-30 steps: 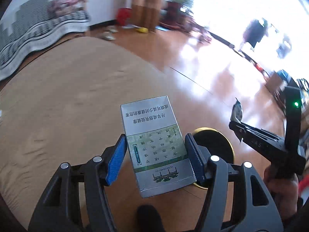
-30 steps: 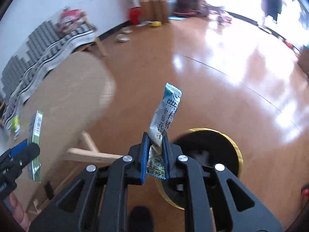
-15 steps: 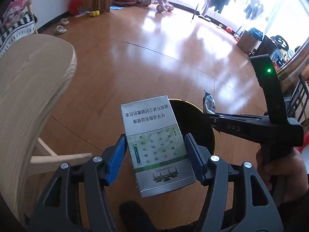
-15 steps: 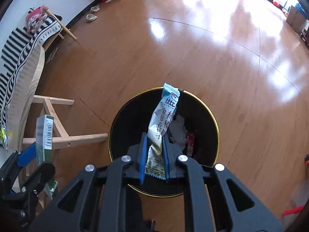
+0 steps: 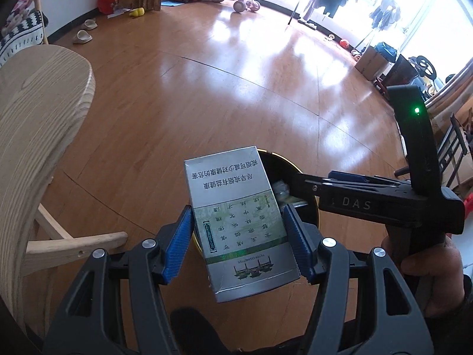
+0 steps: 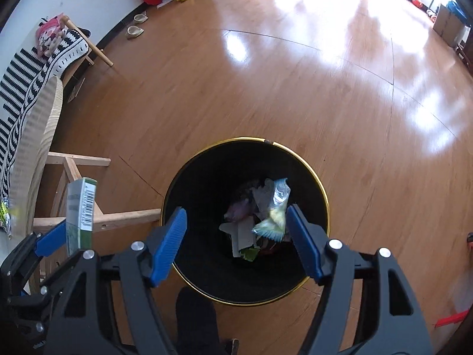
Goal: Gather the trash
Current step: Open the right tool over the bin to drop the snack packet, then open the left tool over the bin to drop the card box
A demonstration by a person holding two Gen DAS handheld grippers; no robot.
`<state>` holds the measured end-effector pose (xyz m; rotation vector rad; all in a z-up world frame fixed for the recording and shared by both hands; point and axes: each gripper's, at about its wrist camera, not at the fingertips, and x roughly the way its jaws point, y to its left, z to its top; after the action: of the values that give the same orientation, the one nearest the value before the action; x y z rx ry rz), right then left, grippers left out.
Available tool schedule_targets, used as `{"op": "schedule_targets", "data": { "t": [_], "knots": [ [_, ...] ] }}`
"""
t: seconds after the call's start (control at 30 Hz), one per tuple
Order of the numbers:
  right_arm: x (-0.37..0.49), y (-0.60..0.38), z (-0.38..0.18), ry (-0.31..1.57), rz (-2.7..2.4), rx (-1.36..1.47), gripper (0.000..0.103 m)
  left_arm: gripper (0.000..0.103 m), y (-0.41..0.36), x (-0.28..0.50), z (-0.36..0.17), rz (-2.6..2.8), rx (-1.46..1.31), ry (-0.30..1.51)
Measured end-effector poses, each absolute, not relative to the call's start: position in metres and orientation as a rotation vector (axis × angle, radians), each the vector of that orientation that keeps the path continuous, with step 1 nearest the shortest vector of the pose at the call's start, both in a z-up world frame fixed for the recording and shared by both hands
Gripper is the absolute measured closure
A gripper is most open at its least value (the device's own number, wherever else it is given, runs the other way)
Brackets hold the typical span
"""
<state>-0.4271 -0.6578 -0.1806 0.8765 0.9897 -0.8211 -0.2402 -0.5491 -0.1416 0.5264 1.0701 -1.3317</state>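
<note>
The wooden floor point(image 6: 295, 88) carries a black bin point(image 6: 177, 195) with a gold rim, already holding some trash. Beside it stands a wooden table point(image 5: 38, 124). The right gripper point(image 6: 236, 238) hangs above the bin; its jaws have just been opening and are wide, and the snack wrapper point(image 6: 276, 211) is loose between them, dropping inside. The left gripper point(image 5: 238, 244) clamps a cigarette box point(image 5: 236, 222), which hangs near the bin's edge. If it is released here, it may hit the rim and land on the floor.

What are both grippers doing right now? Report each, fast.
Left gripper: shut on the cigarette box.
Right gripper: open, jaws just opened; snack wrapper is falling into the trash bin.
</note>
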Motion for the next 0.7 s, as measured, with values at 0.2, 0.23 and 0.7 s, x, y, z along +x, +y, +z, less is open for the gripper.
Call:
{"op": "schedule_targets", "data": {
  "t": [0.2, 0.23, 0.7],
  "knots": [
    [-0.441, -0.663, -0.173, 0.932, -0.896, 0.889, 0.035, 0.043, -0.554, -0.246, -0.144, -1.368, 0.52, 1.092],
    [-0.445, -0.664, -0.172, 0.921, -0.912, 0.892, 0.035, 0.042, -0.555, -0.248, -0.145, -1.379, 0.517, 1.098],
    [-0.441, -0.66, -0.156, 0.863, -0.947, 0.864, 0.027, 0.015, -0.536, -0.23, -0.129, -1.403, 0.414, 1.067]
  ]
}}
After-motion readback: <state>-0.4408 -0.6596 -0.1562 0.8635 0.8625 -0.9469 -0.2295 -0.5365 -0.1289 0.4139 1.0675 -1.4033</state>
